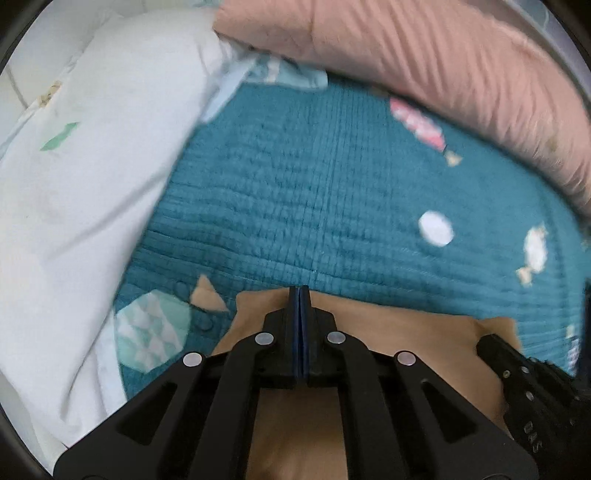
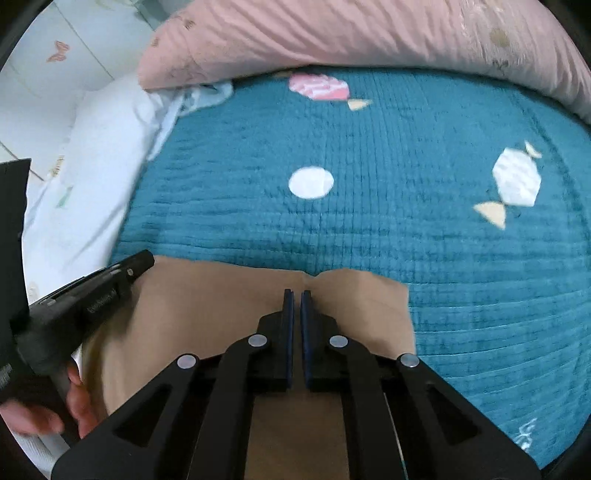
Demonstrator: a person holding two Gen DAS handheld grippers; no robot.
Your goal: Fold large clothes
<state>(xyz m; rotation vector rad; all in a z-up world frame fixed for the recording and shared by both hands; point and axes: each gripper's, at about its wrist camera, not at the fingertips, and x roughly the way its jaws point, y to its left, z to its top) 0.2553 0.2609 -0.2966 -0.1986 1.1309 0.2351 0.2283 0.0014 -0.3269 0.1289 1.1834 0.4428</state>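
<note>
A tan garment [image 1: 406, 332] lies on a teal quilted bedspread [image 1: 314, 184] and fills the lower part of both views. My left gripper [image 1: 299, 290] is shut, its blue pads together at the garment's far edge, pinching the fabric. In the right wrist view the garment [image 2: 207, 302] puckers into a small notch just beyond my right gripper [image 2: 297, 293]. That gripper is shut on the cloth, with only a thin slit between its pads. Each gripper shows in the other's view: the right one [image 1: 487, 341] at the right, the left one [image 2: 146, 260] at the left, held by a hand [image 2: 74, 398].
A pink duvet [image 2: 332, 33] is heaped along the far side of the bedspread [image 2: 369, 147]. A white pillow [image 1: 92, 166] with small prints lies on the left. Candy-shaped patches dot the teal quilt.
</note>
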